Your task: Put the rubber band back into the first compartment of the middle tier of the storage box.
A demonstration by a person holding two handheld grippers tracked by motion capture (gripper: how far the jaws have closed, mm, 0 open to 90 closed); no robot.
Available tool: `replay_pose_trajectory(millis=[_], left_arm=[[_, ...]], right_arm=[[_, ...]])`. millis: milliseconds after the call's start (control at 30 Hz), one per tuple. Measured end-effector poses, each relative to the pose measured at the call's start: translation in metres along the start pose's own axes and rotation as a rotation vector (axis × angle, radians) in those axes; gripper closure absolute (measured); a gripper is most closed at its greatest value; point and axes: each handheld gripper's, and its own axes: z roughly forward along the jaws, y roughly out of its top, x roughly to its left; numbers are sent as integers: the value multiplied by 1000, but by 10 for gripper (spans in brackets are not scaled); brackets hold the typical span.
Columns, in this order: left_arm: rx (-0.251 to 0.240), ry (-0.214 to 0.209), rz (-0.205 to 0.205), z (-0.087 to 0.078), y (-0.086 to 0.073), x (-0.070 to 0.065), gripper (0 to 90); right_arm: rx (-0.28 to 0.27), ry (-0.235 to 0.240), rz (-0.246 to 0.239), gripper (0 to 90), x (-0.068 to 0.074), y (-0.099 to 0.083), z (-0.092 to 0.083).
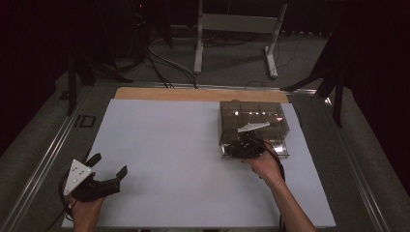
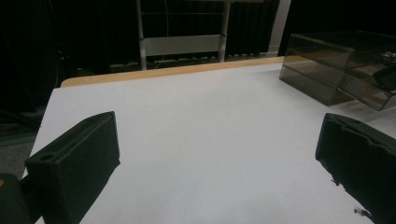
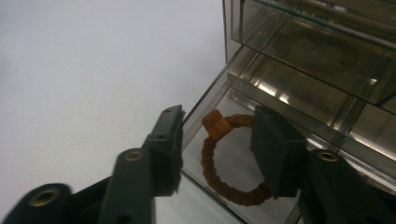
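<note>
a: entry. the brown braided ring (image 3: 229,163) lies flat in the pulled-out bottom drawer (image 3: 219,121) of the smoky clear organiser box (image 1: 254,126), near the drawer's front corner.

b: right gripper (image 3: 217,140)?

a: jaws stand apart, one on each side of the ring's knotted end, with gaps between the pads and the ring. nothing pinched. one jaw sits outside the drawer's side wall, the other over the drawer floor.

b: left gripper (image 1: 109,166)?

a: spread wide, holding nothing, resting low over the white tabletop (image 1: 183,159), well apart from the box.

b: risks?

a: judgement only: the outside jaw could catch the drawer wall on lifting away and drag the light box across the tabletop. pushing the drawer shut while a jaw overhangs it could jam it or pinch the ring against the frame.

b: unclear points?

a: the ring's near arc is hidden behind the right jaw. the high view is dim; the hand covers the drawer there. contents of the upper compartments are unreadable through the tinted walls.
</note>
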Motion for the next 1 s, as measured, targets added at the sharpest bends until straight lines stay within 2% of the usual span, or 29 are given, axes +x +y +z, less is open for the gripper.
replay_pose_trajectory(millis=[233,633,733,900,1000], left_arm=[[0,0,-1,0,0,0,12],[1,1,0,0,0,0,12],[1,1,1,0,0,0,12],[1,1,0,0,0,0,12],[0,1,1,0,0,-1,12]], right_arm=[[-8,9,-1,370,0,0,-5],[-12,48,1,302,1,-1,-14],[-25,25,-12,209,2,-1,-17],[-34,-7,-21,151,4,-2,-23],[-38,-10,-23,93,3,-3,-26]])
